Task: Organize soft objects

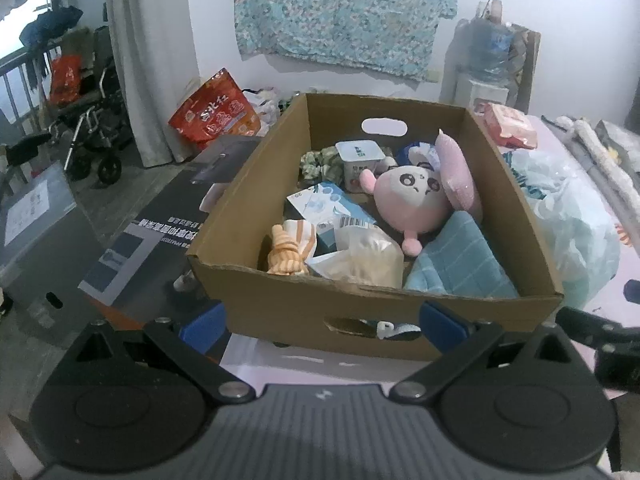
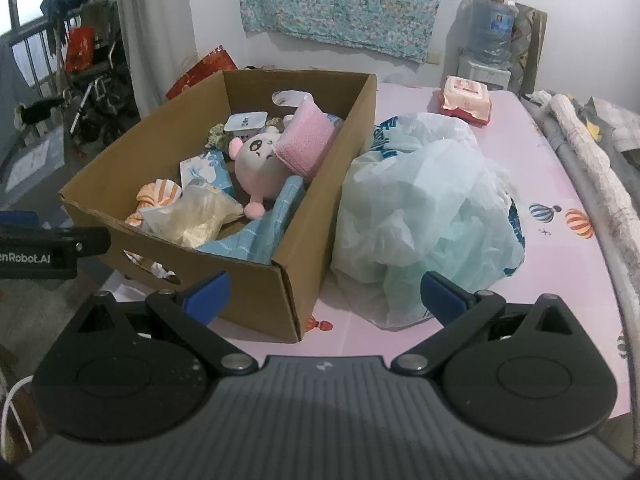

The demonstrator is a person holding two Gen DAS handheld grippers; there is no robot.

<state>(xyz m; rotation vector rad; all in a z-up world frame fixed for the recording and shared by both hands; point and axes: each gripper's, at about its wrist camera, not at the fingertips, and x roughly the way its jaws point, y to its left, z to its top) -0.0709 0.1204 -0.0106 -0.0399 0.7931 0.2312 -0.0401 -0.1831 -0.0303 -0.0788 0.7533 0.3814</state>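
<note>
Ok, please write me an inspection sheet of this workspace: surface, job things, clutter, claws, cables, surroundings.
Surface: pink table cover printed with balloons.
Job's things: open cardboard box holds a pink plush toy, pink sponge pad, blue cloth, orange striped cloth, clear bag, tissue pack and a yogurt cup.
Clutter: crumpled plastic bag beside the box; wet wipes pack behind it.
Claws: left claw open, empty, before the box; right claw open, empty, between box corner and bag.
Cables: white cord at lower left edge.
Surroundings: patterned cloth on wall, water dispenser, wheelchair, red bag.
</note>
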